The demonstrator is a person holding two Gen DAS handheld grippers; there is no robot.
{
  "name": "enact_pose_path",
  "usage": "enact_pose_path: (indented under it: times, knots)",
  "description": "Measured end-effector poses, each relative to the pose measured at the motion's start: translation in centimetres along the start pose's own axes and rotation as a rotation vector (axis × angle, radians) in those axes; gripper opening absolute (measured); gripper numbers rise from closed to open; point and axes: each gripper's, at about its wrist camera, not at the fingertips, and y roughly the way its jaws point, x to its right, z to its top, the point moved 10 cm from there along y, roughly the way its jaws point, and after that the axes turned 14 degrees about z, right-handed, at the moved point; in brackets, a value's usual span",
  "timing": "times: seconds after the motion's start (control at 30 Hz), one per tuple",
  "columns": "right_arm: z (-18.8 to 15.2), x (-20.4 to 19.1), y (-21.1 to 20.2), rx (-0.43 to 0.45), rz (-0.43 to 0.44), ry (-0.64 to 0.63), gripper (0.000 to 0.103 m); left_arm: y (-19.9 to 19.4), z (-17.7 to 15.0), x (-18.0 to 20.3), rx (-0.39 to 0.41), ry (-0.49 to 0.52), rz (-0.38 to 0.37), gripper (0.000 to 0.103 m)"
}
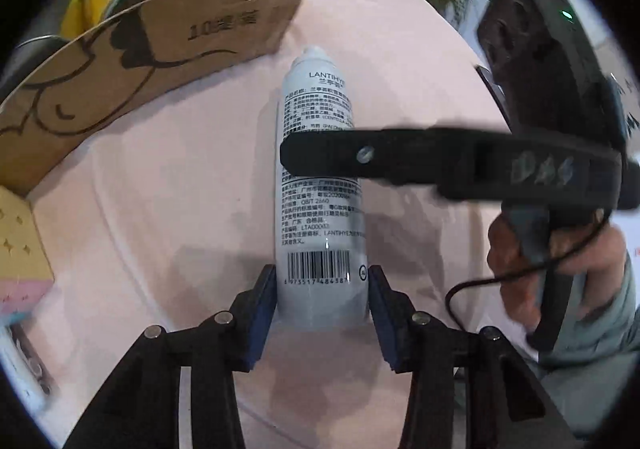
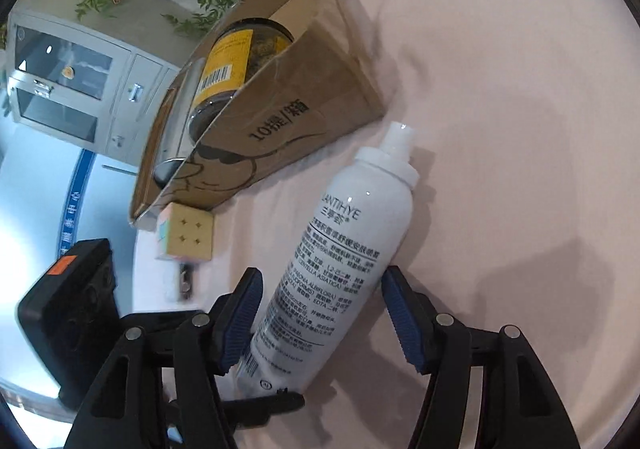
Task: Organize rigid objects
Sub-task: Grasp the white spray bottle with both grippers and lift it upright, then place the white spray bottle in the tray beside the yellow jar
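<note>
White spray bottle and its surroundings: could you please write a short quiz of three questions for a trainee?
1. True or false: the yellow-labelled jar is inside the cardboard box.
2. Which end of the white spray bottle points toward the box? A) the cap B) the base
3. Short answer: what colour is the table?

Key: 1 true; 2 A; 3 pink.

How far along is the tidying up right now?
Done: a yellow-labelled jar already sits in the cardboard box. In hand: the left gripper is closed around the base of the white spray bottle lying on the pink table; the right gripper straddles it, open. Left: the bottle and the puzzle cube are outside the box.
</note>
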Motion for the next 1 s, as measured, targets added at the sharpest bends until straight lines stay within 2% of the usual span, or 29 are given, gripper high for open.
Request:
enact_pose_path:
  times: [0.07,0.13,0.2,0.3,0.37,0.43,0.53,0.6,0.73,0.77,0.87,0.93,1.0]
  knots:
    - [0.0,-0.7,0.5,0.017,-0.026,-0.046,0.053,-0.5,0.0,0.2,0.01,-0.029,0.001,0.044]
    - [0.2,-1.8,-0.1,0.034,-0.042,-0.103,0.052,-1.8,0.6,0.6,0.054,-0.039,0.006,0.044]
    - [1.2,-3.7,-1.6,0.064,-0.056,-0.178,0.052,-4.3,2.3,1.2,0.139,-0.046,0.019,0.044]
    - [4.2,-7.9,-4.7,0.131,-0.062,-0.306,0.05,-7.8,5.6,1.2,0.251,-0.073,0.034,0.044]
    - [7.3,-10.9,-6.4,0.168,-0.052,-0.398,0.049,-9.8,9.0,0.2,0.322,-0.11,0.044,0.044]
    - [10.9,-12.7,-6.8,0.18,-0.063,-0.466,0.049,-10.2,11.6,-0.8,0.341,-0.152,0.04,0.044]
    - [15.4,-13.3,-6.4,0.151,-0.081,-0.503,0.048,-9.1,15.6,-2.6,0.325,-0.228,0.032,0.044]
    - [18.2,-12.8,-4.9,0.09,-0.091,-0.507,0.047,-7.4,17.3,-4.1,0.289,-0.275,0.028,0.044]
    - [22.1,-10.2,-1.4,-0.04,-0.121,-0.485,0.047,-4.0,18.6,-5.3,0.197,-0.361,-0.032,0.044]
    - [22.6,-9.4,-0.8,-0.055,-0.129,-0.479,0.047,-3.9,18.8,-5.3,0.196,-0.374,-0.06,0.046]
    - [23.7,-7.1,1.0,-0.083,-0.117,-0.427,0.047,-3.9,18.8,-4.9,0.163,-0.377,-0.065,0.048]
    - [23.3,-6.0,2.0,-0.107,-0.117,-0.413,0.048,-4.0,18.4,-4.5,0.148,-0.35,-0.072,0.049]
    - [22.1,-5.3,3.0,-0.135,-0.16,-0.435,0.047,-4.7,17.4,-4.1,0.158,-0.324,-0.059,0.049]
